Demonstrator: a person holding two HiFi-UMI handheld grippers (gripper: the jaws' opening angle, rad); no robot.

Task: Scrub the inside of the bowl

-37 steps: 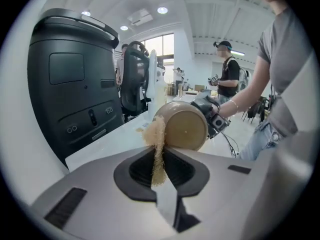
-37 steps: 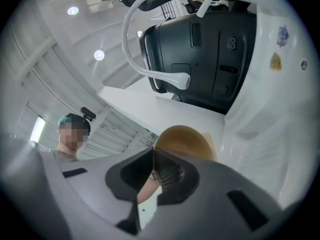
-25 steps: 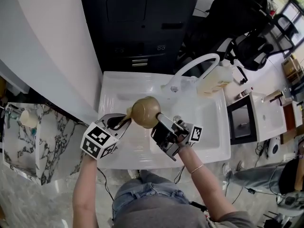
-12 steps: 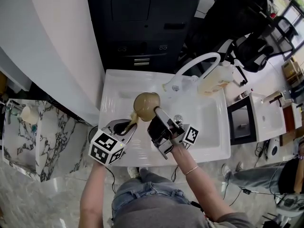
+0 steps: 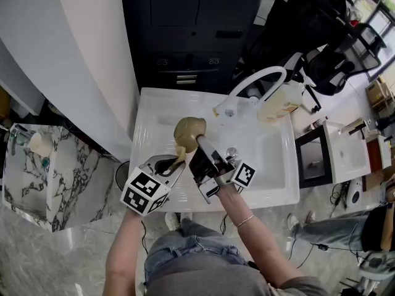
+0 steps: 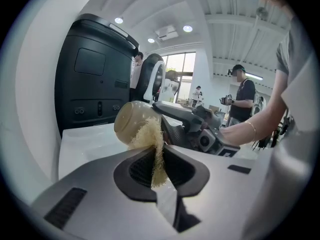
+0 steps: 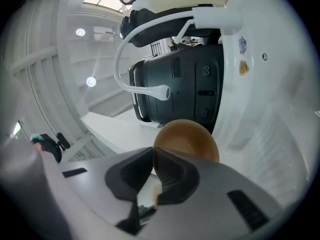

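Note:
A tan bowl (image 5: 189,132) is held tipped on its side over the white sink (image 5: 271,159). My right gripper (image 5: 199,145) is shut on the bowl's rim; the bowl (image 7: 186,140) rises just past the jaws in the right gripper view. My left gripper (image 5: 179,161) is shut on a pale yellow fibrous scrubber (image 5: 178,154), which reaches up to the bowl's open side. In the left gripper view the scrubber (image 6: 152,143) stands clamped between the jaws and touches the bowl (image 6: 131,124). Whether it reaches the inner wall is hidden.
A white arched faucet (image 5: 254,84) stands at the sink's back, with a jug of yellowish liquid (image 5: 278,106) beside it. A dark cabinet (image 5: 185,29) rises behind. A marbled counter (image 5: 37,177) lies to the left. People stand in the background of the left gripper view.
Both grippers and the bowl have drifted slightly toward the sink's back; the left gripper moved right and closer to the bowl, bringing the scrubber against its opening. The bowl stays gripped.

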